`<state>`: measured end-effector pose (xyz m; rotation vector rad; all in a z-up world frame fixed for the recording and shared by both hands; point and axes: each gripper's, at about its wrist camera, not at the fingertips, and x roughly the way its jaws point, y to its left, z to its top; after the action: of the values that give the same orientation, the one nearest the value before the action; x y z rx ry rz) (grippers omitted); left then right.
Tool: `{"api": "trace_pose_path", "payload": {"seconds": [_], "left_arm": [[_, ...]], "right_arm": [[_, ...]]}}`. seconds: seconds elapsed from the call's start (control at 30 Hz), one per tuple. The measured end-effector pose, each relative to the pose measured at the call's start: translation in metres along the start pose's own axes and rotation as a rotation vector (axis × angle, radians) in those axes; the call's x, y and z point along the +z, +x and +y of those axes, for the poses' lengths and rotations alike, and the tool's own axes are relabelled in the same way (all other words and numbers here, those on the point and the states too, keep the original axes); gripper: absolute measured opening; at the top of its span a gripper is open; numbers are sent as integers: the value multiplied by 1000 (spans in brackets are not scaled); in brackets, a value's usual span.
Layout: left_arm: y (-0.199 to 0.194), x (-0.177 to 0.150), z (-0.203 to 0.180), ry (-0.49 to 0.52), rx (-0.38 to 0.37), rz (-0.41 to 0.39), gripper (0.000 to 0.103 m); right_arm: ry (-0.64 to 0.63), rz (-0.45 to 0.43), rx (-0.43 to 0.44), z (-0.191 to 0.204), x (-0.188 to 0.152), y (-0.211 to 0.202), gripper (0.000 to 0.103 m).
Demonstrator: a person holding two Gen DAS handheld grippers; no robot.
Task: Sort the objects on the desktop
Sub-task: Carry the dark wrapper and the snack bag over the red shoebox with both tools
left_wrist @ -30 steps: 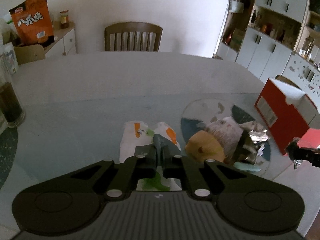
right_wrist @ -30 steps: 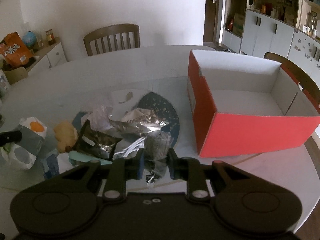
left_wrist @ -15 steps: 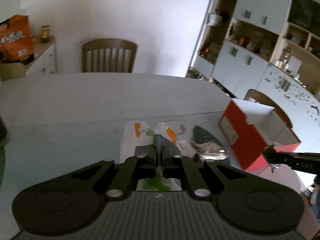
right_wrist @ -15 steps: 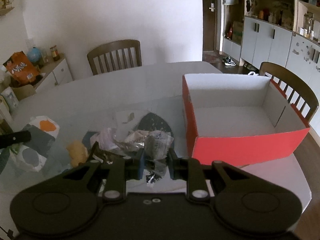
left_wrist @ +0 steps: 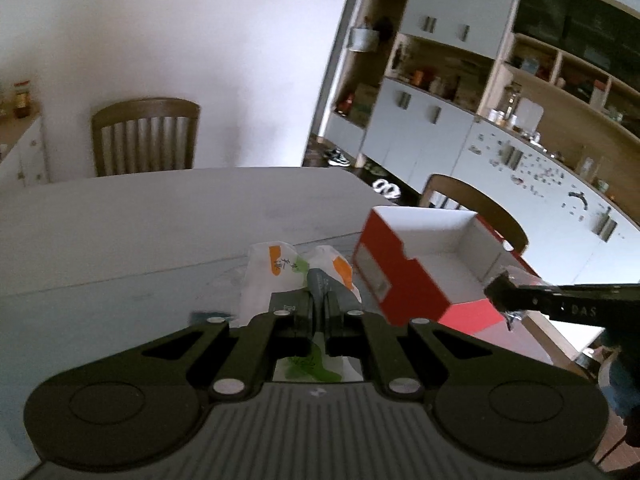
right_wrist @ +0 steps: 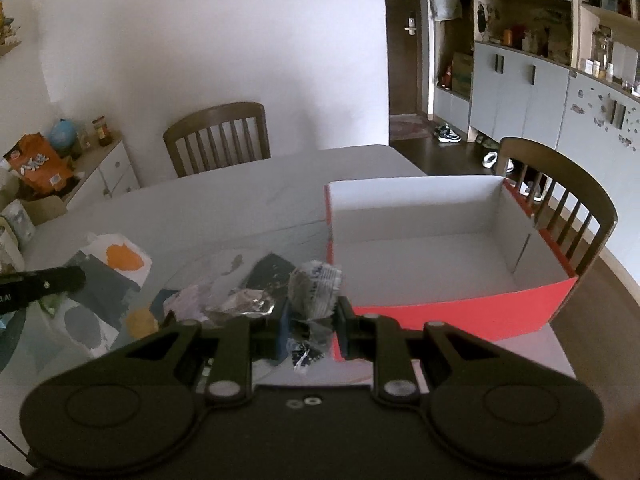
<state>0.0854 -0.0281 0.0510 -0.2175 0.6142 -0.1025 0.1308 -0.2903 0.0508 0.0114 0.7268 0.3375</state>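
My left gripper (left_wrist: 318,308) is shut on a white snack bag (left_wrist: 272,276) with orange and green print, held above the table. The right wrist view shows that bag (right_wrist: 120,258) at the left, with the left gripper (right_wrist: 76,278) on it. My right gripper (right_wrist: 310,312) is shut on a crumpled silvery wrapper (right_wrist: 314,288), lifted just left of the open red box (right_wrist: 460,316). In the left wrist view the box (left_wrist: 400,280) stands to the right, with the right gripper (left_wrist: 496,292) at its near corner. The inside of the box is white and bare.
A pile of foil wrappers (right_wrist: 240,300) and a yellow lump (right_wrist: 140,322) lie on the round glass-topped table (right_wrist: 240,200). Wooden chairs stand at the far side (right_wrist: 218,136) and behind the box (right_wrist: 560,200). A sideboard (right_wrist: 100,172) with an orange bag is at the left.
Both grippers have risen, each carrying its load. The left wrist view has swung right toward the red box. The silvery wrapper has come up off the pile.
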Motion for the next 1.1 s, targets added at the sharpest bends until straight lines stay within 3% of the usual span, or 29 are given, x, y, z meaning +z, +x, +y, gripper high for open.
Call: {"api": "trace_pose_path", "payload": {"seconds": [0.57, 1.1], "left_arm": [[67, 35, -105, 100, -85, 8, 4], [134, 59, -176, 139, -97, 25, 4]], "right_arm": [[-15, 2, -8, -79, 24, 8, 22], [-57, 30, 2, -137, 53, 40, 22]]}}
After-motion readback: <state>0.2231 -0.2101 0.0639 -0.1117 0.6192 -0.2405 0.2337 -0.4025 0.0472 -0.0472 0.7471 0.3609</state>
